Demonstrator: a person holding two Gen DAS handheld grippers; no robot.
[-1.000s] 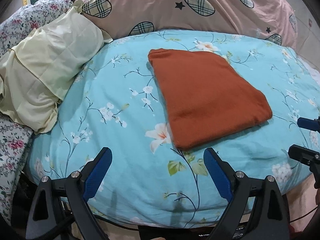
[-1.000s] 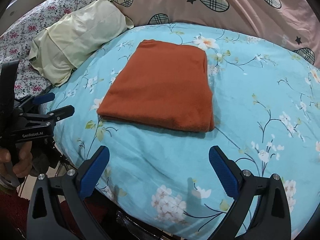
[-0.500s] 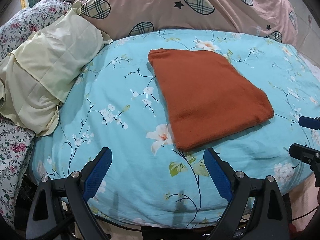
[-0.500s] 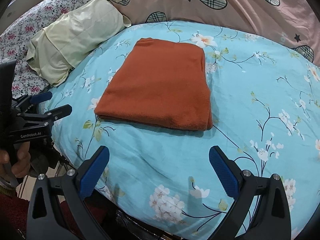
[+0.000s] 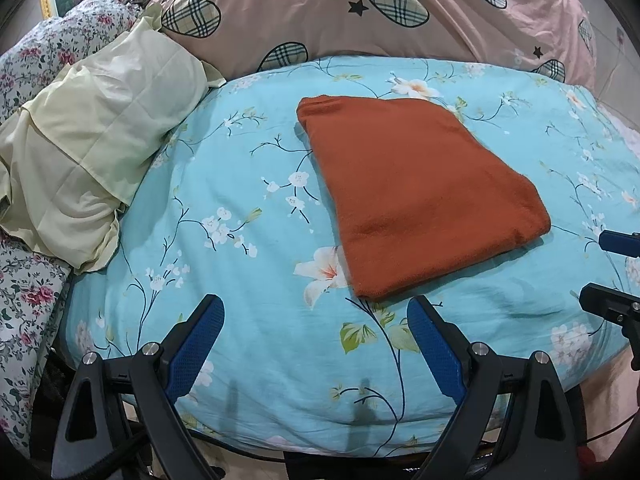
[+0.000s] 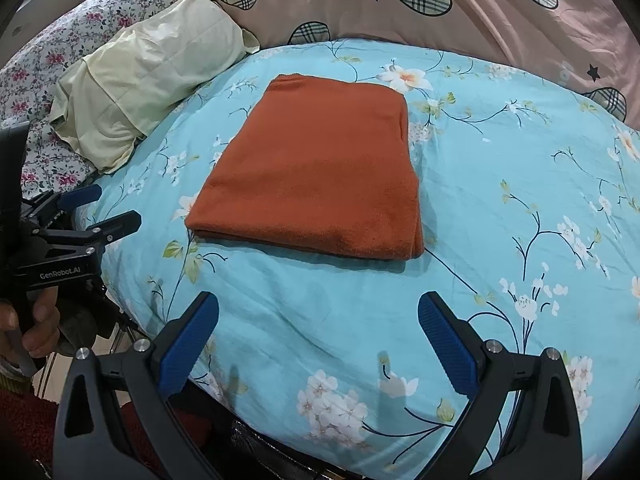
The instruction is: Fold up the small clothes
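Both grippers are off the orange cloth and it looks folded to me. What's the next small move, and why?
Probably none on the fold itself: keep both grippers back. The orange cloth lies as a flat, squared rectangle on the blue floral bedding, edges stacked evenly at the near side. The left gripper and right gripper are open, empty and short of it. No other loose garment shows.

Left claw (image 5: 314, 332) and right claw (image 6: 318, 330) — both spread, empty.
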